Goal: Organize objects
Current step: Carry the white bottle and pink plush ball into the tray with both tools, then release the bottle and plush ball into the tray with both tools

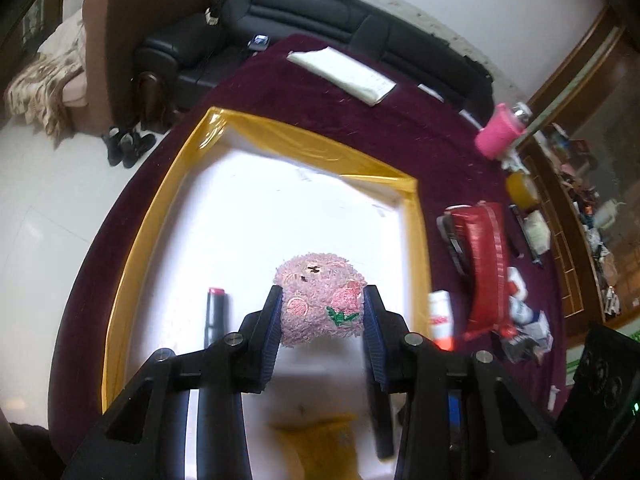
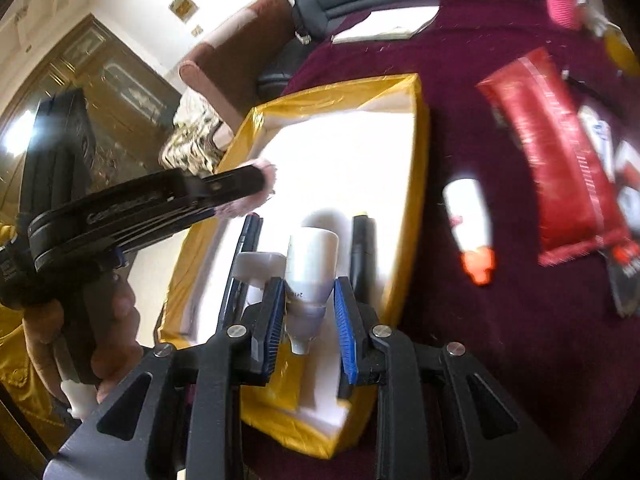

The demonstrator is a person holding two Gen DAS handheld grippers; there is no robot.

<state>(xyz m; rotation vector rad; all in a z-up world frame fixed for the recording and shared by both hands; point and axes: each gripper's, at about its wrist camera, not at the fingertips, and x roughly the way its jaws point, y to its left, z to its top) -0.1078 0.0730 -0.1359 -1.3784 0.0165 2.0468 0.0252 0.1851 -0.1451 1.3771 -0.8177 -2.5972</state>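
Note:
My left gripper (image 1: 322, 312) is shut on a pink plush toy (image 1: 320, 300) and holds it above the white floor of a yellow-rimmed box (image 1: 160, 208). A lipstick (image 1: 216, 312) lies in the box to its left. In the right wrist view my right gripper (image 2: 310, 304) holds a white tube (image 2: 310, 268) between its blue pads, over the near end of the same box (image 2: 416, 184). A white bottle (image 2: 256, 266) and two dark pens (image 2: 362, 248) lie in the box. The left gripper with the toy (image 2: 260, 190) shows on the left.
On the maroon cloth right of the box lie a red pouch (image 1: 486, 264), a white bottle with orange cap (image 1: 440, 316), a pink cup (image 1: 500, 132), wrappers and small items. White folded paper (image 1: 344, 74) lies at the far edge. A black sofa stands behind.

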